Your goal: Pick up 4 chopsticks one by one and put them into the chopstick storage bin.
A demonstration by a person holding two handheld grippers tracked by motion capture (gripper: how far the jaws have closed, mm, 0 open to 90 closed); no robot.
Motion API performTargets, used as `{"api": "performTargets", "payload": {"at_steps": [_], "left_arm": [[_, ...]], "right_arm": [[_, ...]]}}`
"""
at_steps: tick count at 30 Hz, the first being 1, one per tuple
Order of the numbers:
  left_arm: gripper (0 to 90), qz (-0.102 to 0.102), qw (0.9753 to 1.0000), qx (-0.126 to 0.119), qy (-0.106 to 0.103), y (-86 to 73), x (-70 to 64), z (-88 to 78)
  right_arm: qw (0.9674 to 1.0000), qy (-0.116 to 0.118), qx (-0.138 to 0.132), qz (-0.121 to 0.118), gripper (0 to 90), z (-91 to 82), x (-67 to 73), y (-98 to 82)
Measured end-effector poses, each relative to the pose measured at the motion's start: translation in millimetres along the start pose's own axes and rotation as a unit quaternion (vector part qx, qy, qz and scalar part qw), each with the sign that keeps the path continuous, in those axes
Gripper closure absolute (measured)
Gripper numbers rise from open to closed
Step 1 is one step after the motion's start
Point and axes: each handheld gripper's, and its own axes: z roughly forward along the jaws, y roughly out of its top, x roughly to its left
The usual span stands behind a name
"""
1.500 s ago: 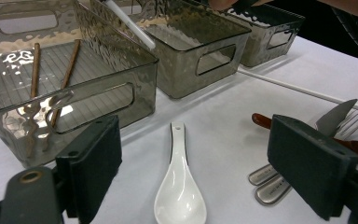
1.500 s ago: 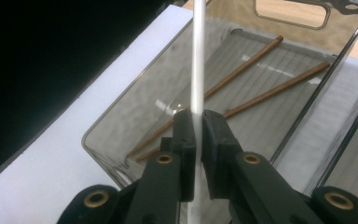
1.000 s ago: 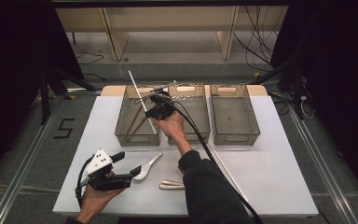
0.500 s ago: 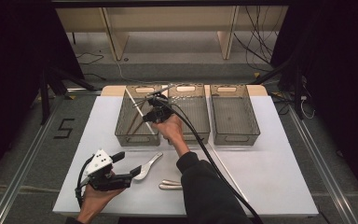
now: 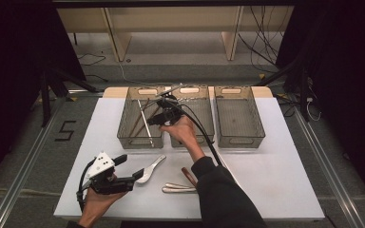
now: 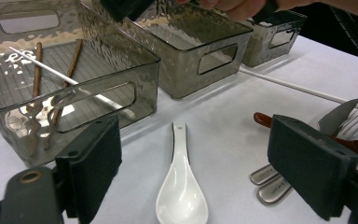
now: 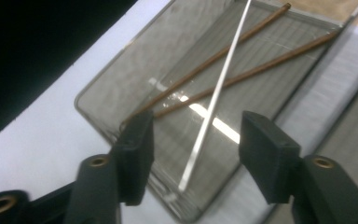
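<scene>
White chopstick (image 5: 145,121): a second ago upright, clamped in right gripper (image 5: 158,118) above the left bin (image 5: 140,124); half a second ago tilted over the bin; now lying inside it across two brown chopsticks (image 7: 242,60). Right gripper's fingers (image 7: 135,156) have just been opening; chopstick shows between them, untouched. Right hand sits slightly lower over the bins.

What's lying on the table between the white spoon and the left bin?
Nothing. In the left gripper view, only bare white table separates the white spoon from the left bin, which holds chopsticks. The high view agrees.
</scene>
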Motion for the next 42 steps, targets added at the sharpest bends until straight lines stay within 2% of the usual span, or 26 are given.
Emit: {"api": "performTargets", "payload": {"at_steps": [6, 15, 22, 27, 36, 42], "left_arm": [[16.9, -0.002, 1.0, 0.001, 0.002, -0.3, 0.7, 0.3], [16.6, -0.007, 1.0, 0.002, 0.002, -0.6, 1.6, 0.5], [16.6, -0.011, 0.9999, 0.0, 0.003, -0.8, 2.0, 0.5], [16.5, -0.01, 0.9999, 0.001, 0.004, -1.0, 2.3, 0.7], [16.4, -0.009, 0.9999, 0.004, 0.004, -1.2, 2.2, 2.5], [16.3, -0.012, 0.9999, 0.003, 0.005, -1.3, 2.4, 2.6]], "right_arm": [[0.9999, 0.0, -0.003, -0.01, 38.0, -23.7, -5.3, -10.6], [0.9995, -0.009, -0.014, -0.028, 32.7, -69.0, -10.1, -27.6], [0.9993, -0.011, -0.019, -0.031, 32.3, -99.7, -12.4, -47.1], [0.9993, -0.012, -0.016, -0.031, 32.5, -115.7, -19.2, -64.7], [0.9995, -0.023, -0.016, -0.015, 29.8, -141.9, -37.3, -96.2], [0.999, -0.043, 0.006, -0.01, 29.4, -149.8, -47.0, -118.9]]}}
